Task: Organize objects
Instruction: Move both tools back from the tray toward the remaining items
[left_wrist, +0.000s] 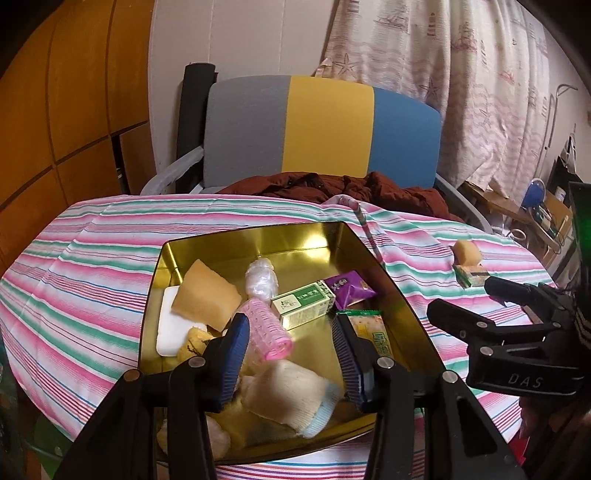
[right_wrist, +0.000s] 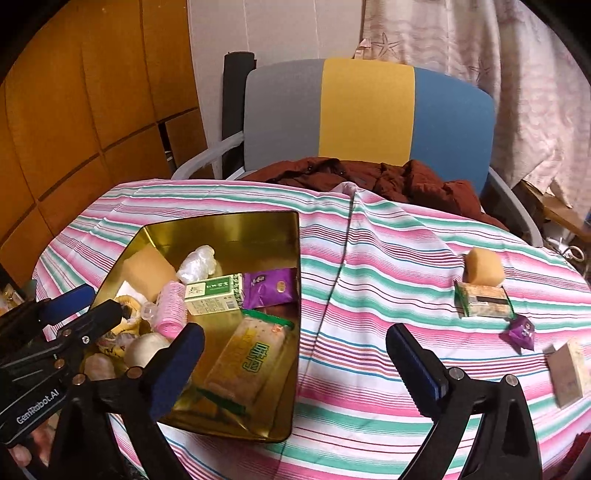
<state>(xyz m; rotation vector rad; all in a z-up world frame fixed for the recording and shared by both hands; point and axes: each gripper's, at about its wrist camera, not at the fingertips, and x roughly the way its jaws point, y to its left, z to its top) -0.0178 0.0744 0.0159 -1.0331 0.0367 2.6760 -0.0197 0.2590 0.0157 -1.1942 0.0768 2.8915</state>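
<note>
A gold tin on the striped cloth holds a tan sponge, a white soap, a pink hair roller, a green box, a purple packet, a cracker packet and a cream sock. My left gripper hangs open over the tin's near end, holding nothing. My right gripper is wide open just right of the tin. Loose on the cloth to the right lie a sponge, a green packet, a purple sachet and a beige box.
A grey, yellow and blue chair with a brown jacket stands behind the table. Wooden panels line the left wall, a curtain the right. Clutter sits past the table's right edge.
</note>
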